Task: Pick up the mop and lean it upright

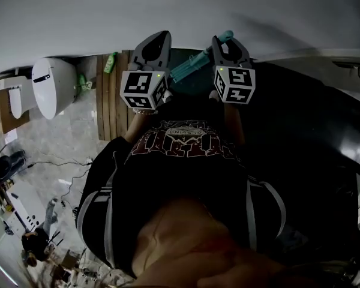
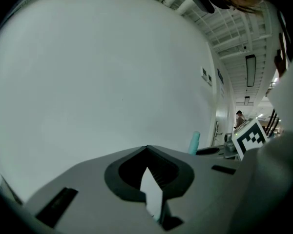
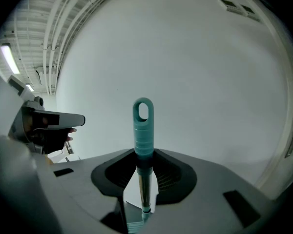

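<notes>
The mop's teal handle [image 1: 195, 66] slants from the right gripper down-left toward the left gripper's marker cube. In the right gripper view the ribbed teal grip with its hanging loop [image 3: 143, 126] stands up out of the jaws. My right gripper [image 3: 142, 182] is shut on the thin shaft just below that grip, close to the white wall. My left gripper [image 1: 156, 42] is level beside it, to the left. Its jaws [image 2: 150, 182] stand a narrow gap apart with only wall showing between them. The mop head is hidden.
A white wall [image 2: 102, 72] fills the view straight ahead. A white toilet [image 1: 54, 86] stands at the left beside wooden slats [image 1: 111, 101] and a green bottle [image 1: 110, 62]. Cables and clutter lie on the pale floor [image 1: 60, 161]. A dark surface [image 1: 300, 119] lies at the right.
</notes>
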`<state>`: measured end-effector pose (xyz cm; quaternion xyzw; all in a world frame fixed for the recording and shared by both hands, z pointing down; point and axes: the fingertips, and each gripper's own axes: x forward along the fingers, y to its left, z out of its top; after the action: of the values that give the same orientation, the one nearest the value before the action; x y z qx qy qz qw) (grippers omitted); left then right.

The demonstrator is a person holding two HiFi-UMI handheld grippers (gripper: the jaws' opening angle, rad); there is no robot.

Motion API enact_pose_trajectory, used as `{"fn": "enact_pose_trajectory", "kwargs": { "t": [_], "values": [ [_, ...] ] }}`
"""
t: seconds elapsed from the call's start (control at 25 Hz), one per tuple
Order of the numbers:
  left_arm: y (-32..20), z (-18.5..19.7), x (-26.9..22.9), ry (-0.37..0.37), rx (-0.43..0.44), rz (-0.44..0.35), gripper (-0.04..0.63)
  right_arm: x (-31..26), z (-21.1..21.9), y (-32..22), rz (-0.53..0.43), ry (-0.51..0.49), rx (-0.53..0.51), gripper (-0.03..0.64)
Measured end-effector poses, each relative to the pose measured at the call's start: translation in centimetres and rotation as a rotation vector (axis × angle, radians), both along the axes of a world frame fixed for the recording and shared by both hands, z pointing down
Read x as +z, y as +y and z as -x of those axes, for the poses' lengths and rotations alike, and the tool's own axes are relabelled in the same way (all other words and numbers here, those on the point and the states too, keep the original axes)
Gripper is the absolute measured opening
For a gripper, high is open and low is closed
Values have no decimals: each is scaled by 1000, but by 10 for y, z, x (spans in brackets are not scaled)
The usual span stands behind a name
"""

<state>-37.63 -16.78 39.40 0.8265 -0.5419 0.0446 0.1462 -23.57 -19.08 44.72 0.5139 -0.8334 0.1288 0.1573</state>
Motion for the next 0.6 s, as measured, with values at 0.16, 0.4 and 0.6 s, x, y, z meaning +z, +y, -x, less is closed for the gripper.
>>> {"fn": "enact_pose_trajectory", "kwargs": {
  "t": [0.16, 0.4, 0.6],
  "values": [
    [-4, 5, 1, -3, 10, 1, 46, 11, 8, -9, 13, 10, 9, 121],
    [-8, 24, 5, -9, -5, 20, 46, 29, 21, -24, 35, 36, 6, 121],
    [-11, 36, 11, -8, -34, 33, 46, 47, 25, -32, 66, 52, 9, 121]
  ]
}}
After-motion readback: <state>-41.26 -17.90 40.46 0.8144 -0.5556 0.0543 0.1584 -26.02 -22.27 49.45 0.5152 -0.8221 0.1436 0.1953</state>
